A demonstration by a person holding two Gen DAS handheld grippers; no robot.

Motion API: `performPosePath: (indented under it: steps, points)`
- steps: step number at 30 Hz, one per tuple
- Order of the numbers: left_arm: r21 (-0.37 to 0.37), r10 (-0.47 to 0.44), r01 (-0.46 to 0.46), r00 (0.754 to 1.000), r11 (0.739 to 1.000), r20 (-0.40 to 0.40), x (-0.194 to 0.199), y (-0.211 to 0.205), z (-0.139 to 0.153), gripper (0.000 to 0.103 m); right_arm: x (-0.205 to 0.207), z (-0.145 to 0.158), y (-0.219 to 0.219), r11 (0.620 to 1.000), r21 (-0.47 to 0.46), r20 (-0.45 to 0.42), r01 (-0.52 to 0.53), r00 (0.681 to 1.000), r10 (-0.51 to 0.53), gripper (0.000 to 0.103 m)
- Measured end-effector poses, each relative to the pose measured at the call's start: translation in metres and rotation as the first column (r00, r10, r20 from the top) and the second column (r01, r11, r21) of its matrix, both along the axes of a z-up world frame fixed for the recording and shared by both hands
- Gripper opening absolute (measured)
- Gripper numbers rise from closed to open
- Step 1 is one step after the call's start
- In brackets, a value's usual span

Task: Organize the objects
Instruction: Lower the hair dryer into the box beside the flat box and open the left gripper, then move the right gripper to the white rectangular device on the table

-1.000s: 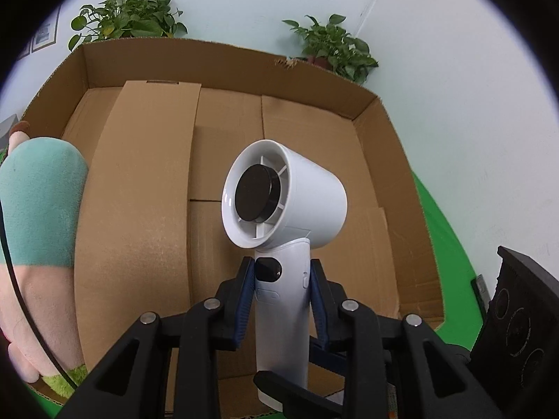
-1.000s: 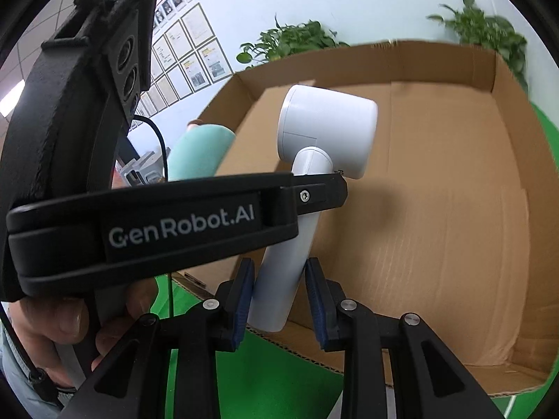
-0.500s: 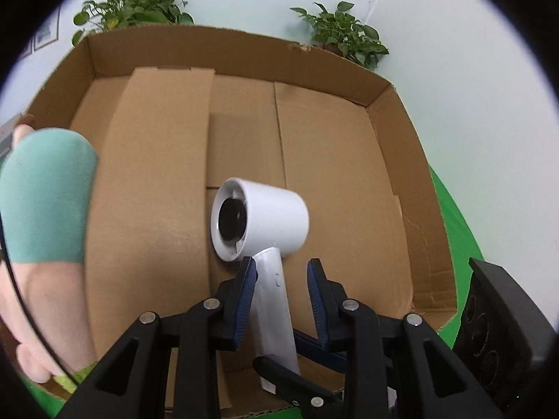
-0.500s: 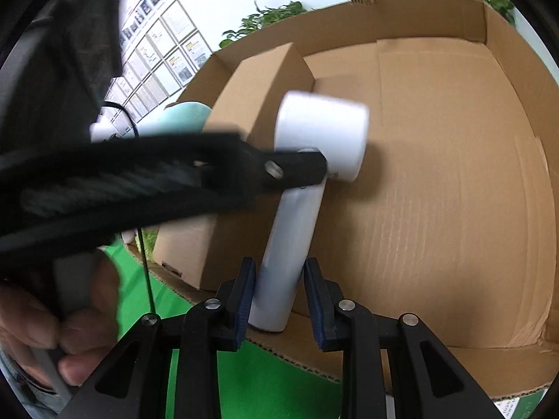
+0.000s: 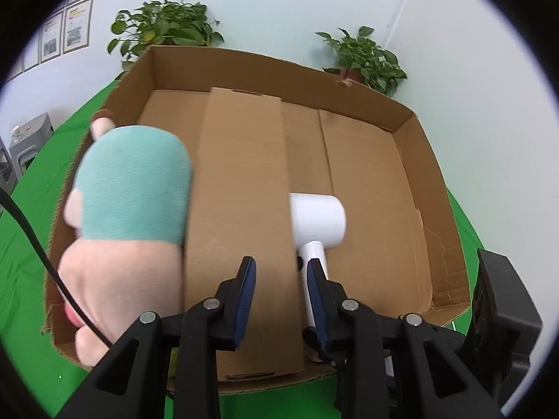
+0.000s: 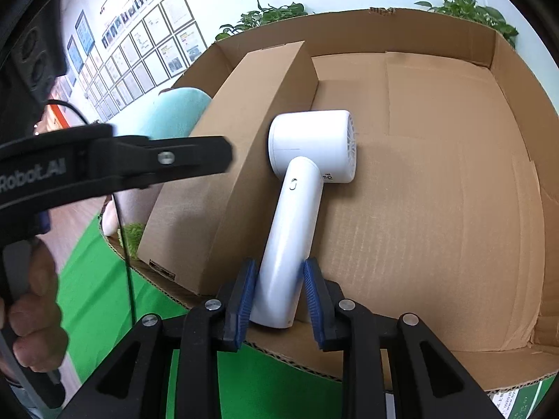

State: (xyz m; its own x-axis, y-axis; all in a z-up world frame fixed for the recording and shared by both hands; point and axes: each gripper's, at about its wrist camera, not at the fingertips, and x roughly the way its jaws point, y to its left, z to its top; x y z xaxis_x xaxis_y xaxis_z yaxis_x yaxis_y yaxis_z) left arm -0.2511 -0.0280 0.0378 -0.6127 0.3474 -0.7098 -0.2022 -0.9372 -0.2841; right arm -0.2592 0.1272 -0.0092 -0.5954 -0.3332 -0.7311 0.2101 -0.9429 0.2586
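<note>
A white handheld fan (image 6: pixel 307 146) lies tilted in the big open cardboard box (image 6: pixel 419 28), its head against a long brown carton (image 6: pixel 237 132). My right gripper (image 6: pixel 279 289) is shut on the lower end of the fan's handle. In the left wrist view the fan (image 5: pixel 318 220) shows just right of my left gripper (image 5: pixel 281 279), its handle partly hidden behind the right finger. The left jaws stand at their narrowest with nothing between them, above the carton (image 5: pixel 241 192). The left gripper's black body (image 6: pixel 139 160) crosses the right wrist view at the left.
A plush toy (image 5: pixel 132 188) in teal and pink fills the box's left end beside the carton. The box (image 5: pixel 279 63) sits on a green cloth (image 5: pixel 31 244). Potted plants (image 5: pixel 164 31) stand behind it. A hand (image 6: pixel 31 296) holds the left gripper. Bare box floor (image 6: pixel 436 209) lies right of the fan.
The left gripper has drawn back and shifted left off the fan's handle. The right gripper has lowered the fan into the box, beside the carton.
</note>
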Motion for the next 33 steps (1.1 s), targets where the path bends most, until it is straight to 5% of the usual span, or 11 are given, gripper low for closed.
performPosePath:
  steps: [8,9,11,13,15,17,20,25,31,33]
  points:
    - [-0.003,0.013,-0.013,0.995,1.0,-0.095,0.023,-0.009,0.016,0.029,-0.004,-0.001,-0.018,0.997,0.074,-0.024,0.012,1.0,-0.01,0.032]
    - [-0.001,0.011,-0.011,0.993,1.0,-0.117,0.029,-0.01,0.019,0.03,0.0,0.003,-0.019,0.996,0.087,-0.042,0.014,0.999,-0.011,0.037]
    - [-0.004,-0.001,0.001,0.983,1.0,-0.185,0.044,-0.01,0.027,0.031,0.011,0.01,-0.018,0.991,0.129,-0.09,0.044,0.995,-0.032,0.066]
    - [-0.045,-0.014,0.001,0.958,0.999,-0.287,0.065,-0.005,0.035,0.047,0.039,0.02,-0.01,0.982,0.161,-0.162,0.097,0.984,-0.071,0.081]
    - [-0.088,-0.015,-0.019,0.925,0.996,-0.378,0.088,0.001,0.043,0.081,0.058,0.026,-0.001,0.978,0.157,-0.198,0.138,0.975,-0.106,0.09]
    - [-0.122,-0.019,-0.042,0.888,0.992,-0.46,0.109,0.007,0.048,0.086,0.068,0.03,0.007,0.981,0.122,-0.216,0.152,0.969,-0.123,0.103]
    - [-0.171,-0.026,-0.07,0.864,0.983,-0.503,0.126,0.017,0.049,0.086,0.1,0.033,0.021,0.98,0.072,-0.239,0.186,0.957,-0.164,0.102]
    - [-0.166,0.013,-0.109,0.869,0.98,-0.495,0.138,0.02,0.044,0.086,0.148,0.038,0.039,0.976,0.052,-0.267,0.21,0.945,-0.189,0.103]
    - [-0.198,0.083,-0.257,0.782,0.946,-0.618,0.157,-0.005,0.068,0.087,0.193,0.042,0.053,0.985,0.04,-0.255,0.165,0.955,-0.15,0.103]
    - [-0.204,0.093,-0.28,0.771,0.938,-0.63,0.16,-0.015,0.076,0.087,0.19,0.035,0.048,0.992,0.019,-0.222,0.121,0.968,-0.114,0.103]
